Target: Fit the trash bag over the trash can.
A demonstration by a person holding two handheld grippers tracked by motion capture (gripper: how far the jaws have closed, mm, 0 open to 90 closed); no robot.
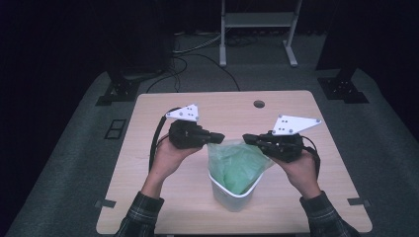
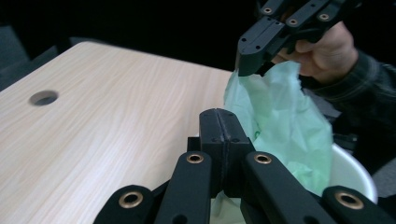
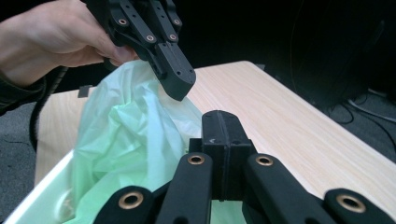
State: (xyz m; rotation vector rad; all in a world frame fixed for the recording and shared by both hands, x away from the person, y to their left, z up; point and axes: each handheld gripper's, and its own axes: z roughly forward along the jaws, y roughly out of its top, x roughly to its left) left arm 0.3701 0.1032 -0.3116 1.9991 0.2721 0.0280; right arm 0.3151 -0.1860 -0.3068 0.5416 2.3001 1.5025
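Tongs first: the left tongs (image 1: 221,137) are clamped together on the near-left edge of the green bag (image 1: 238,165), and the right tongs (image 1: 245,138) are pinched on the opposite edge, so the thin film hangs stretched between the two. The left gripper view shows its own jaws pressed flat together with green plastic coming out below them. The bag sits inside the white bin (image 1: 232,196), its mouth lifted above the rim, and the bin stands near the front middle of the wooden surface (image 1: 148,163). The film looks very light, limp and slippery, likely to crumple or slide out of a shallow pinch and to tear if pulled hard. The hem at the mouth seems the best hold, gathered in a fold and not by a single layer.
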